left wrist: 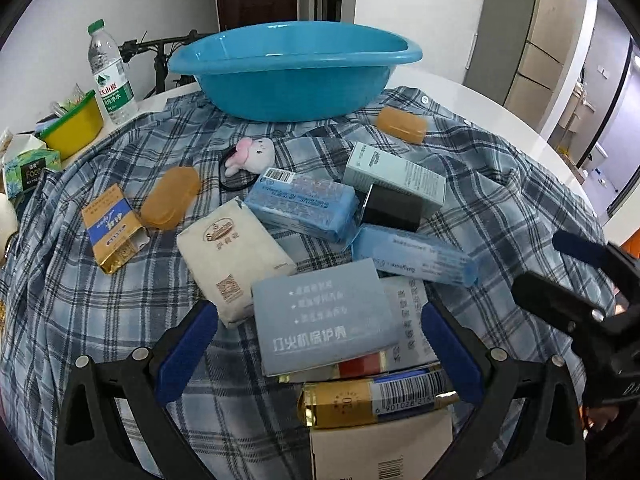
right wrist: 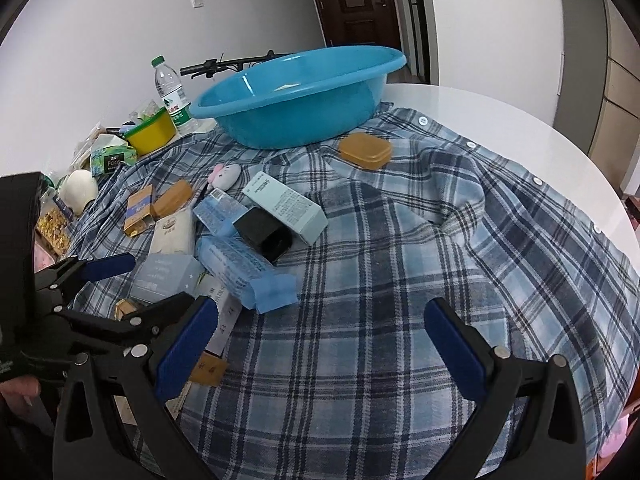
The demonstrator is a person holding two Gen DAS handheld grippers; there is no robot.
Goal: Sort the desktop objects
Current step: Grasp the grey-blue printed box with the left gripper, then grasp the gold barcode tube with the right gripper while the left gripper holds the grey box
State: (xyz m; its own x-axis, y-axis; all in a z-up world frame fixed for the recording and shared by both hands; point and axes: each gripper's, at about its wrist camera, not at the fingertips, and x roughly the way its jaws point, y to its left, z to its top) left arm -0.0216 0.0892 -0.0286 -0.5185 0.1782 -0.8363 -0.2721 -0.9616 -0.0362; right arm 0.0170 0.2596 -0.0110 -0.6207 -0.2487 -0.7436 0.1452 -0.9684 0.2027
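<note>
By the table's left edge sit a yellow bowl and a water bottle, out of the way. Boxes are piled mid-table on the checked shirt, waiting. The left gripper is wide around the grey box. The blue basin waits at the far edge. The right gripper is wide, holding nothing.

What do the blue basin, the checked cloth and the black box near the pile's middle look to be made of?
Blue basin: glossy moulded plastic, judging by the light streaks on its inner wall. Checked cloth: soft woven fabric, matte, creased, with snap buttons along one edge, so likely a shirt. Black box: probably matte cardboard or plastic; its look leaves that open.
</note>
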